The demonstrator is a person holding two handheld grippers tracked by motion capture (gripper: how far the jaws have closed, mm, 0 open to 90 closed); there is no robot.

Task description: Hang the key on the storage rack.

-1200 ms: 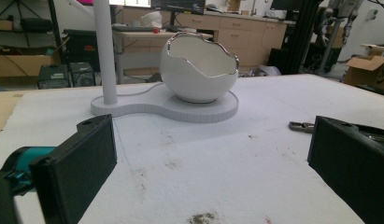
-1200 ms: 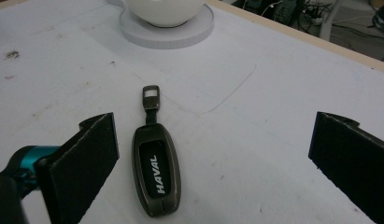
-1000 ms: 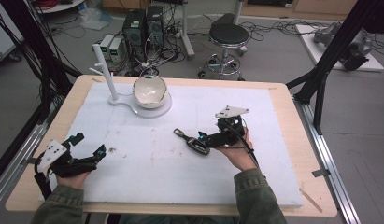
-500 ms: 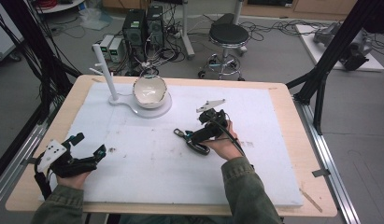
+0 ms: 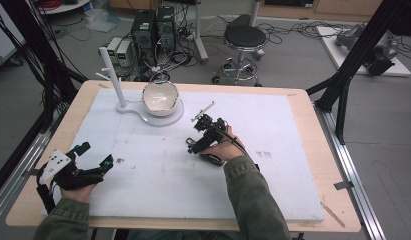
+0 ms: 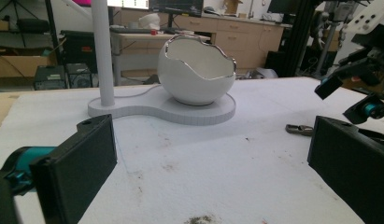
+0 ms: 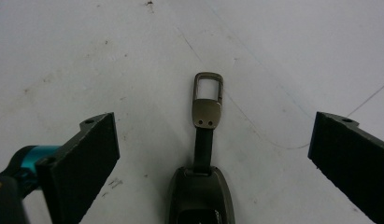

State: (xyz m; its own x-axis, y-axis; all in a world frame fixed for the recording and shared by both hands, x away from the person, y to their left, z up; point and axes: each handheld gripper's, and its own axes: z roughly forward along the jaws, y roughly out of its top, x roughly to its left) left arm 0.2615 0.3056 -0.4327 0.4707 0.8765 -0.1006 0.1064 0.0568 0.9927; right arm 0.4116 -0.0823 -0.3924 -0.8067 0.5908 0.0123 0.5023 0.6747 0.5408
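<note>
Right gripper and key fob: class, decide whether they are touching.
Apart. The right gripper view shows the right gripper wide open, with bare white mat between each jaw and the key fob lying centred below.

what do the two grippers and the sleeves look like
Both are black handheld tools with flat rectangular black jaws and teal accents. The left gripper carries a white plate dotted with black; the right gripper trails a black cable. The person wears olive-green sleeves.
</note>
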